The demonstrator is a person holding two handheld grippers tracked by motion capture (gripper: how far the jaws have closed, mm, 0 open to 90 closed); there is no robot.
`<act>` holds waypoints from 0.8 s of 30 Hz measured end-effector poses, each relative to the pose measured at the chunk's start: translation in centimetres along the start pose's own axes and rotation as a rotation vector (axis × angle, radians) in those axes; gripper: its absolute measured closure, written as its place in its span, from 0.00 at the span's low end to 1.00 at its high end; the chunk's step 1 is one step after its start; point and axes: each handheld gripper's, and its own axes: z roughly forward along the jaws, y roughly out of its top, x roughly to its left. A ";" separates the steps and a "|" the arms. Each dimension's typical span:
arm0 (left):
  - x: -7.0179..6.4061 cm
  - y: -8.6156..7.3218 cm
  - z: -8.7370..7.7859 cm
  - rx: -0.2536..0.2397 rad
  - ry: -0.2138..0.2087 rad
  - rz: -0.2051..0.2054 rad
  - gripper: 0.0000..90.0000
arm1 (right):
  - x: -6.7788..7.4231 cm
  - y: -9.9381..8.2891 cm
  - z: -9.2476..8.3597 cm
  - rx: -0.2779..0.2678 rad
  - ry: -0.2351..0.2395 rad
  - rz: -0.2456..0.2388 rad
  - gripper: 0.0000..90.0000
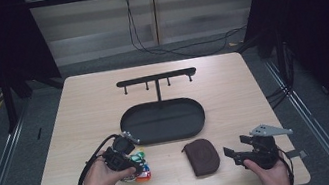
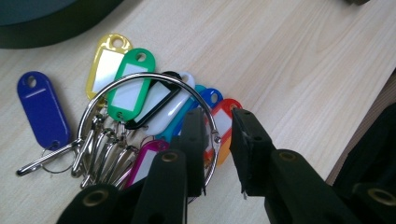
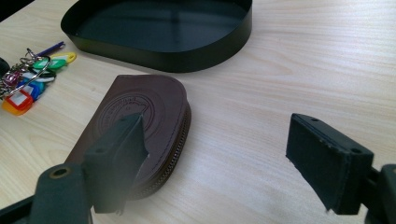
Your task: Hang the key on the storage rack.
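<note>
One key ring [image 2: 140, 116] is lying on the table [image 1: 79, 111], carrying nine coloured tags: blue [image 2: 42, 109], yellow [image 2: 105, 63], green [image 2: 130, 84], black, white, teal, another blue, red and pink. One brown pouch [image 1: 202, 156] is sitting at three o'clock from the ring. One black tray [image 1: 163, 120] with one hook rack [image 1: 156, 78] is standing at twelve o'clock, and two grippers, left [image 2: 217, 149] and right [image 3: 215, 163], are working.

Key tags [image 2: 128, 86] in yellow, green, blue, white, red and pink hung on a silver ring [image 2: 140, 79]; brown embossed pouch [image 3: 140, 126], black tray [image 3: 159, 28], pale wood-grain table [image 3: 289, 74].
</note>
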 end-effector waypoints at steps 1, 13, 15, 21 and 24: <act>0.0 0.2 0.1 0.009 0.000 0.000 0.85 | 0.0 0.0 0.0 0.000 0.000 0.000 0.22; 0.2 2.1 2.2 0.106 0.013 -0.054 0.87 | -0.1 0.0 0.1 0.006 -0.002 0.001 0.22; 0.2 2.3 2.3 0.116 0.010 -0.057 0.84 | 0.0 0.0 0.1 0.007 0.000 0.004 0.22; -0.2 2.5 2.7 0.148 0.059 -0.042 0.78 | -0.1 0.0 0.1 0.005 -0.001 0.005 0.22; -0.6 2.3 3.0 0.155 0.080 -0.028 0.80 | -0.1 0.0 0.1 0.003 -0.002 0.006 0.22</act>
